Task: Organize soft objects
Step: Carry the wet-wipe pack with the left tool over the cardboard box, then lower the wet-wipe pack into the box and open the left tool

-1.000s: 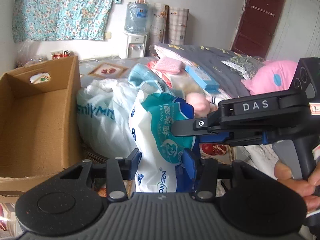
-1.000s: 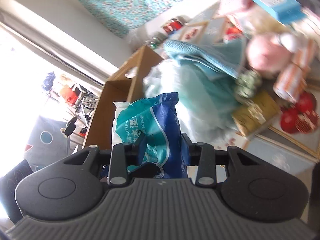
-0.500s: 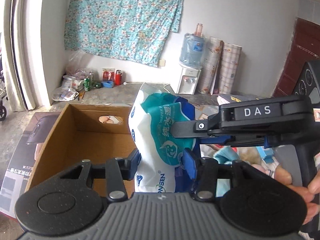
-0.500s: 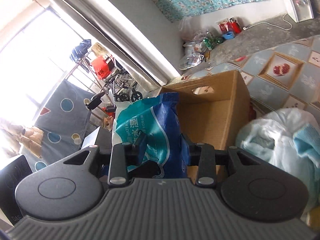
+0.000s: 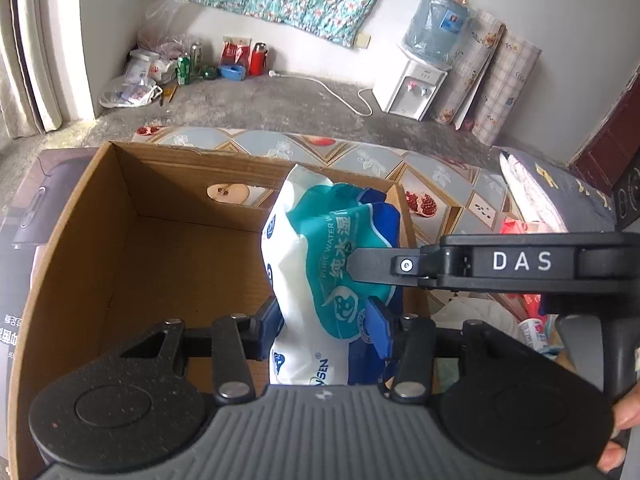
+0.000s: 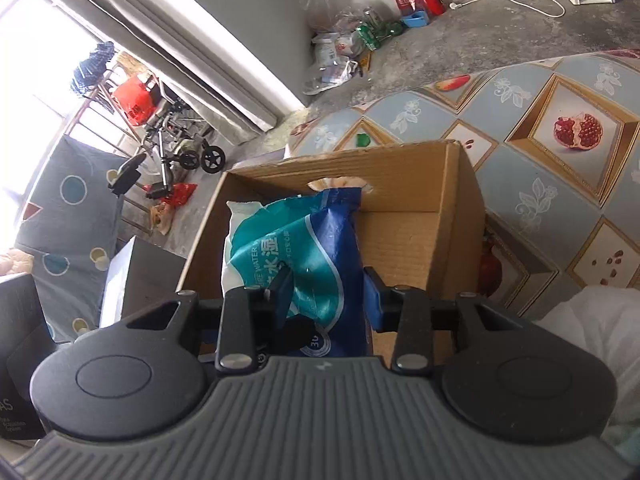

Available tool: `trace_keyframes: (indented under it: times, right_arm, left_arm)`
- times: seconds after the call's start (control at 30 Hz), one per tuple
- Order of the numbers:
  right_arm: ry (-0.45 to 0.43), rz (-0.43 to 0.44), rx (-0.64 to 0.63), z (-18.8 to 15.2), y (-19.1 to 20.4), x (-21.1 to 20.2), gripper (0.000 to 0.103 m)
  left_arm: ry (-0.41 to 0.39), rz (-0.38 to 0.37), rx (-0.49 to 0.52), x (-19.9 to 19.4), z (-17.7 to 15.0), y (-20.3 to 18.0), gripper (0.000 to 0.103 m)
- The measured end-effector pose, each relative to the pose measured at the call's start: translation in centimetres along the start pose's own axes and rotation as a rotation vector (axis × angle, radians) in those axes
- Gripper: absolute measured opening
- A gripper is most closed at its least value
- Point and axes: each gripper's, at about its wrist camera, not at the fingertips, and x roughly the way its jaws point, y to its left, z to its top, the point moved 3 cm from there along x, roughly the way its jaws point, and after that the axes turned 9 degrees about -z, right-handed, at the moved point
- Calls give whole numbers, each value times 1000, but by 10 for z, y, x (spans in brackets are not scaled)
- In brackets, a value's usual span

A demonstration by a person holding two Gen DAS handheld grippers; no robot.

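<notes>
Both hand-held grippers have carried the soft white, teal and blue plastic pack of wet wipes [image 5: 336, 280] away from the cluttered bed and now hold it over the open brown cardboard box [image 5: 160, 264], near its right wall. The left hand-held gripper [image 5: 326, 322] pinches the pack's lower part between its blue pads. The right hand-held gripper [image 6: 328, 296] grips the same pack from the other side, its black finger reaching across the left wrist view.
</notes>
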Motion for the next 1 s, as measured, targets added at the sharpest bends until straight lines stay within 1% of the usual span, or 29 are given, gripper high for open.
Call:
trace_keyframes:
  times: [0.1,0.13,0.17,0.23,0.33,0.4,0.47,0.57,0.67,0.77,0.83,0.9,0.97,1.0]
  right_arm:
    - [-13,-24,2,12,-16,15,37]
    - [-14,-21,8,14,-20,17,37]
    - [-22,-9,17,18,-26,19,37]
    - [-36,2,26,22,-36,19,37]
    - [-58,22,35,26,-48,14,37]
    - [-71,23,43,28,-55,9,37]
    - [-77,28,55,27,-62,4,37]
    - [-86,45,66,26,-68,-4,37]
    - [-98,58,65,21,-69,-14,37]
    - [-102,65,60,17,-69,-20,37]
    - [-102,68,60,14,-70,-21,37]
    - [-96,70,63,12,-73,-22,38]
    - [-91,68,69,9,-75,-23,38]
    - [-90,66,70,8,-76,-23,38]
  left_arm:
    - [95,14,-17,41,6,7,46]
    - [118,31,-24,52,7,11,43]
    - [132,46,-27,61,9,13,42]
    - [146,75,-17,73,10,15,42]
    - [161,57,-22,80,12,13,42]
    - [158,72,-8,83,14,10,42]
    - [149,75,-14,82,16,9,43]
    - [136,96,-28,79,21,13,47]
    - [111,134,-85,78,26,26,51]
    - [111,151,-197,84,27,46,56]
    - [139,135,-271,92,24,58,58]
    - [147,83,-347,99,20,68,60]
    - [156,32,-380,101,18,70,61]
    - [158,26,-371,101,17,69,61]
